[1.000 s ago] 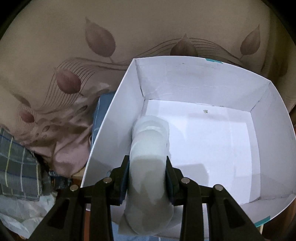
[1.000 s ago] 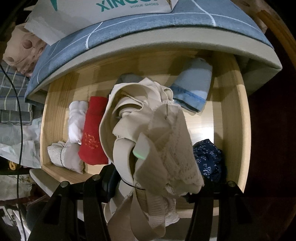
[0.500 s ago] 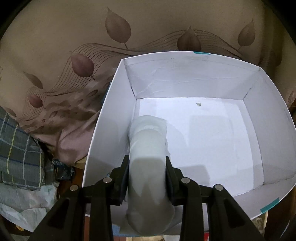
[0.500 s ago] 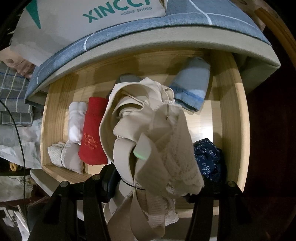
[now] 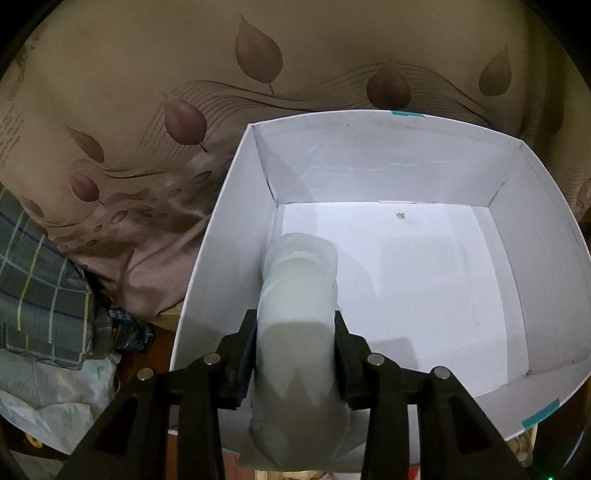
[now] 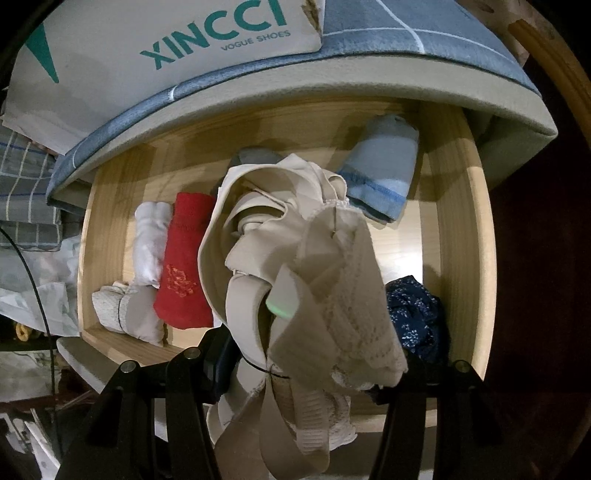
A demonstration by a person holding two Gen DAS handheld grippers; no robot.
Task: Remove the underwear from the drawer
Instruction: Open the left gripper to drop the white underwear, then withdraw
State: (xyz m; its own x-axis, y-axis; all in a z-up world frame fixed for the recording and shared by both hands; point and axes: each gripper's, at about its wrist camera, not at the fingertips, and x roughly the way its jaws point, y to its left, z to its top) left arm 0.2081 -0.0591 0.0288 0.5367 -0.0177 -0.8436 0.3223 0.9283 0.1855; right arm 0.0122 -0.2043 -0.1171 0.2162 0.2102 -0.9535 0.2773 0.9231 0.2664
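My left gripper (image 5: 295, 332) has a pale rolled piece of underwear (image 5: 299, 295) between its pads, low inside a white cardboard box (image 5: 406, 173), by the box's left wall. Its jaws are opening, and the pads still touch the roll's sides. My right gripper (image 6: 295, 362) is shut on a beige lace underwear bundle (image 6: 295, 258) that hangs above the open wooden drawer (image 6: 476, 240). The cloth hides its fingertips. In the drawer lie a red roll (image 6: 184, 258), a white roll (image 6: 149, 243), a light blue roll (image 6: 384, 173) and a navy patterned piece (image 6: 417, 314).
A leaf-patterned brown sheet (image 5: 184, 110) surrounds the box, with plaid cloth (image 5: 40, 295) at the left. Above the drawer runs a blue-covered mattress edge (image 6: 406, 33) bearing a printed shoe box (image 6: 166, 55). A beige-grey roll (image 6: 125, 310) sits in the drawer's front left corner.
The left gripper has shifted sideways with the roll inside the box, and its fingers stand slightly wider. In the right wrist view the shoe box has slid further into view; the right gripper stays put.
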